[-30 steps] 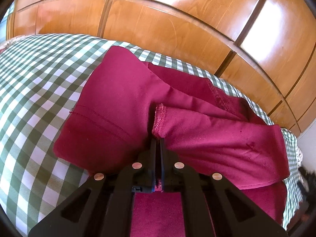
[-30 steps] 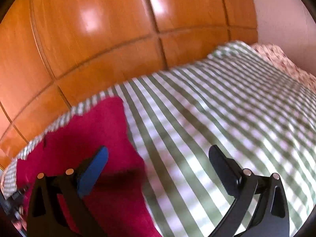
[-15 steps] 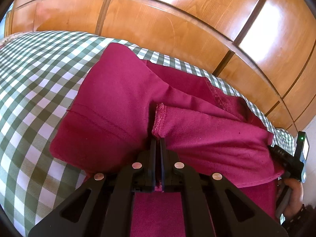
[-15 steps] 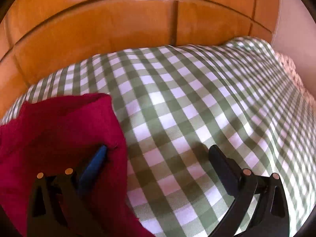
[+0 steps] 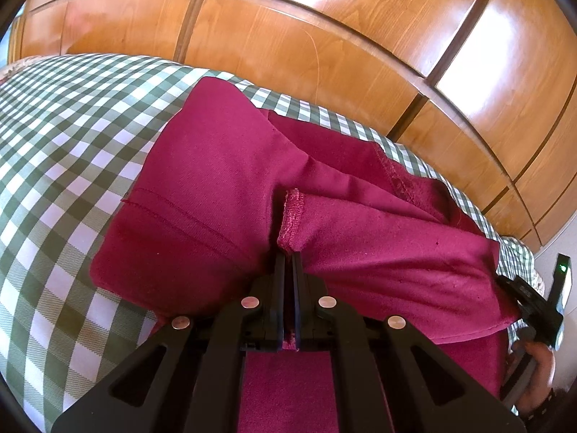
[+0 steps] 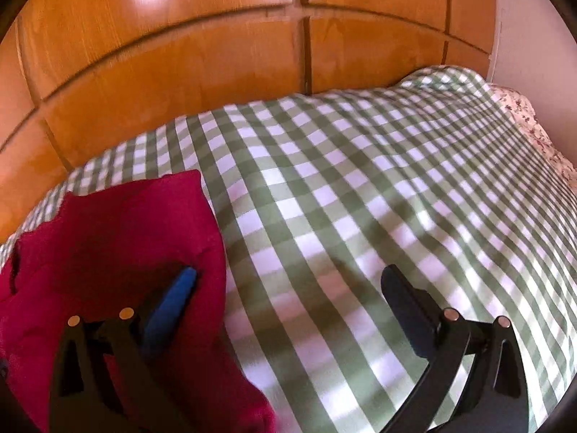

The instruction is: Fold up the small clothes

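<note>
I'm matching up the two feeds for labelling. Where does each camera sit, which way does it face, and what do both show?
Left wrist: rides on the left hand-held gripper, looking along shut fingers clamped on the red garment, toward the wooden panels; the person's other hand shows at lower right.
Right wrist: rides on the right hand-held gripper, fingers open over the checked cloth.
Shared: garment, checked cloth, wooden panels.

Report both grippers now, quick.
Left gripper: shut on the red garment, pinching a hemmed edge.
Right gripper: open, holding nothing, jaws wide apart over the checked bedcover.
</note>
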Motion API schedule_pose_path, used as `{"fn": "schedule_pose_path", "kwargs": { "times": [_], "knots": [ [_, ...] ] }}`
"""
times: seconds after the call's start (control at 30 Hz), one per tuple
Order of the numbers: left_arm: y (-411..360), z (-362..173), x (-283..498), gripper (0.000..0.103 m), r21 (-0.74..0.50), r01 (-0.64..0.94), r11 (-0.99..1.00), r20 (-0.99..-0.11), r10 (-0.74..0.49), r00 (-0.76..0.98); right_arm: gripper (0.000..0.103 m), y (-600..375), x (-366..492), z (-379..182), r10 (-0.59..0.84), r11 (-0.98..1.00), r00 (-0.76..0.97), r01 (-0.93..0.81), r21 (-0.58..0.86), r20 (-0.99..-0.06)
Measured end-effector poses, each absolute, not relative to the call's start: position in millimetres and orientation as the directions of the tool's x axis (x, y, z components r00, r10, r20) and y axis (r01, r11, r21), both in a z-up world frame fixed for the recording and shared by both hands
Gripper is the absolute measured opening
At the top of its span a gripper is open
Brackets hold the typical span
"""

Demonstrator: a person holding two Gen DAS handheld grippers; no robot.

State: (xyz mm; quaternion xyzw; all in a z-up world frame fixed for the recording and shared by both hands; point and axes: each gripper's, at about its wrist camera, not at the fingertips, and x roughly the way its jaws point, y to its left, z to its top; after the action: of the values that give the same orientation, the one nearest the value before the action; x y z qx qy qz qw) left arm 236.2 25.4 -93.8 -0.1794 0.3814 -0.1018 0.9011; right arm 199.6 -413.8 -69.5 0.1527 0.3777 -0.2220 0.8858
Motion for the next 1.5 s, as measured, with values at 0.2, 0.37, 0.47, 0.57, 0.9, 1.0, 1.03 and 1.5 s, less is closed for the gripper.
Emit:
{"fn": "schedule_pose_path", "kwargs": {
  "times": [0.2,0.37,0.47,0.57,0.9,1.0,1.03,1.5],
  "knots": [
    [25.7,-93.7,235.0,0.002,-0.399,0.046,0.916,-0.651,-0.318,0.689,0.101,-408.4,174.7,-54.8,-0.29,0.861,0.653,0.497,0.106,-0.7],
    [25.6,-93.6,234.2,0.002,-0.401,0.045,0.915,-0.65,-0.319,0.69,0.101,-399.6,157.2,-47.3,-0.301,0.863,0.664,0.495,0.101,-0.684],
    [25.7,-93.6,234.2,0.002,-0.4,0.045,0.916,-0.65,-0.318,0.69,0.101,-397.0,156.4,-57.9,-0.344,0.853,0.614,0.52,0.037,-0.71],
    [25.6,-93.6,234.3,0.003,-0.402,0.045,0.915,-0.65,-0.32,0.689,0.101,-402.0,165.9,-75.9,-0.317,0.856,0.564,0.517,0.026,-0.762],
    [12.5,-83.4,222.9,0.051,-0.367,0.126,0.921,-0.624,-0.345,0.701,0.101,-393.4,133.9,-54.7,-0.358,0.846,0.662,0.528,0.071,-0.658],
    [0.8,-77.2,215.7,0.073,-0.306,0.158,0.939,-0.62,-0.323,0.715,0.101,-388.3,115.8,-48.4,-0.326,0.857,0.698,0.503,0.113,-0.638],
    [-1.9,-76.1,213.8,0.078,-0.29,0.163,0.943,-0.621,-0.315,0.717,0.101,-387.6,111.1,-47.9,-0.316,0.861,0.707,0.494,0.122,-0.633],
    [22.8,-80.6,160.2,0.094,-0.31,0.122,0.943,-0.687,-0.311,0.656,0.101,-360.3,61.6,-60.5,0.024,0.933,0.719,0.234,0.275,-0.695]
  ]
}}
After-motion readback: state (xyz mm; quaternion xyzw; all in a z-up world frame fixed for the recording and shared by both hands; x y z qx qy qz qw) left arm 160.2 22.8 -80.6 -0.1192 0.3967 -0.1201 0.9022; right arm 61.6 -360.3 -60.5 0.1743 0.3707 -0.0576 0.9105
